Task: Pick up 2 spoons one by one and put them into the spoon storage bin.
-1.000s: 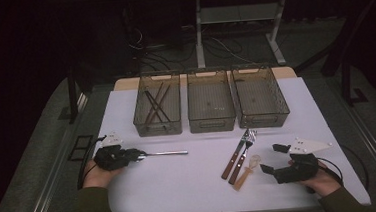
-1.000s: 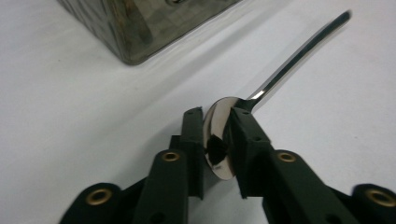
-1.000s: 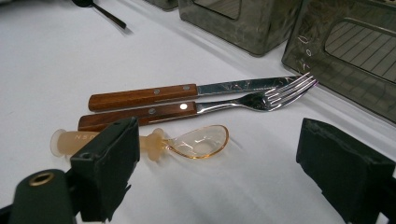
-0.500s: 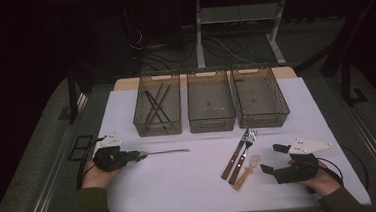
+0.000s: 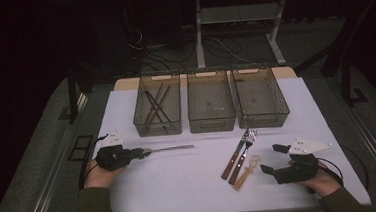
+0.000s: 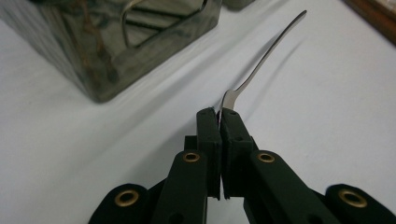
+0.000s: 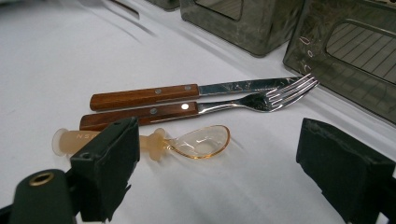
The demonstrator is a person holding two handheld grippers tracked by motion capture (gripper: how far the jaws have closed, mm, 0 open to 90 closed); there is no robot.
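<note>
My left gripper (image 5: 140, 152) (image 6: 219, 114) is shut on one end of a silver metal utensil (image 5: 171, 148) (image 6: 266, 60). Its thin curved handle points away to the right over the white table (image 5: 181, 186). At the front right my right gripper (image 5: 272, 158) (image 7: 219, 154) stands open with nothing between its jaws. Just left of it lie a wood-handled knife (image 5: 235, 155) (image 7: 144, 97), a wood-handled fork (image 5: 241, 161) (image 7: 140, 115) and a small amber plastic spoon (image 5: 246, 174) (image 7: 201, 142).
Three translucent bins stand in a row at the back. The left bin (image 5: 157, 127) (image 6: 93, 46) holds several dark sticks (image 5: 153, 106). The middle bin (image 5: 212, 124) and the right bin (image 5: 264, 119) (image 7: 355, 60) look nearly bare. Beyond the table's edges is dark floor.
The free end of the silver utensil sits slightly higher and further right than before. The right gripper has kept still.
</note>
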